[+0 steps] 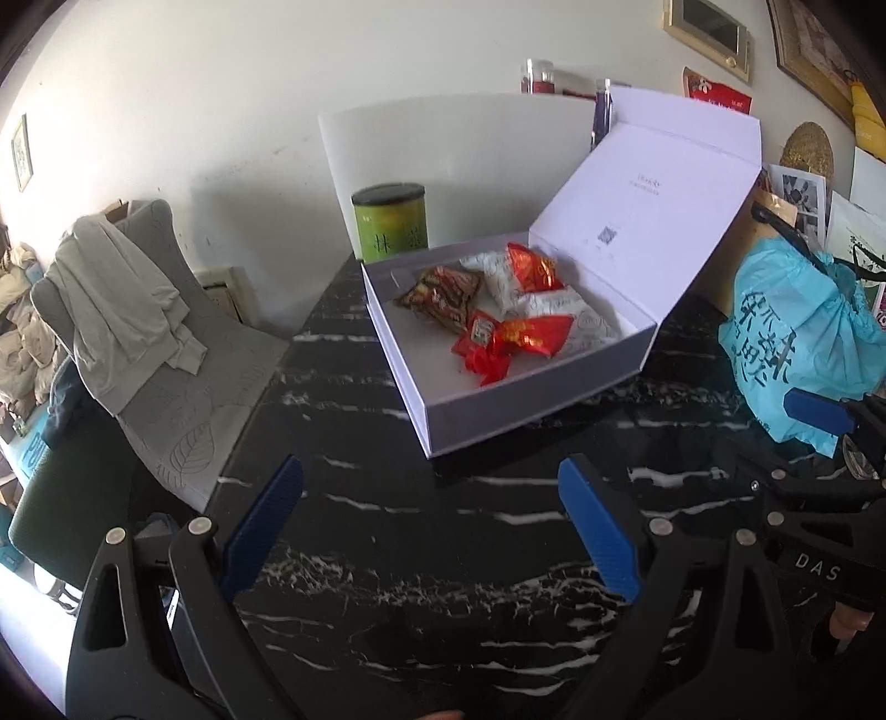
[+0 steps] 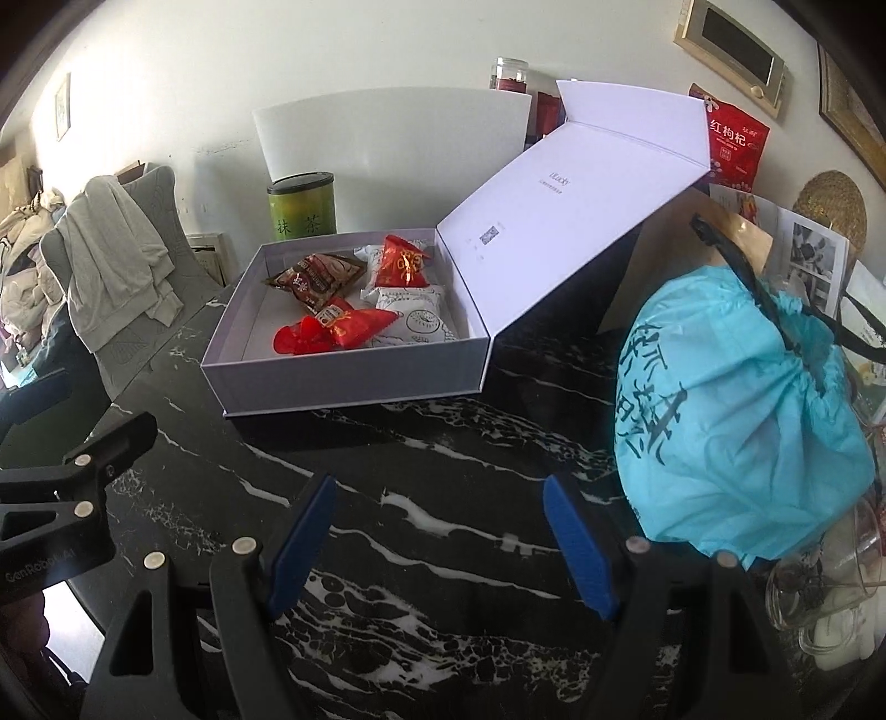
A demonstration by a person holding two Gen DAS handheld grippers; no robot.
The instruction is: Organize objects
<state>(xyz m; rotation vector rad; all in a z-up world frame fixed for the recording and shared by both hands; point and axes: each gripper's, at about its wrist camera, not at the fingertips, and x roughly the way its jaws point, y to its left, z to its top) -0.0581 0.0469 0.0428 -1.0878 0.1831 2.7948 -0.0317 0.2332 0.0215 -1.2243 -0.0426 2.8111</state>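
Right wrist view — both claws, right (image 2: 440,534) and left (image 1: 429,520), gape empty above the counter (image 2: 443,476); snack packets (image 2: 354,327) fill the open gift box (image 2: 354,382).

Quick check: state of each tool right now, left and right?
Left tool: open, holding nothing, above the table.
Right tool: open, holding nothing.

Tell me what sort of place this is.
Most likely a lived-in home room: framed pictures hang on the wall, clothes are draped over a padded chair, and a tea canister stands on the dark marble table.
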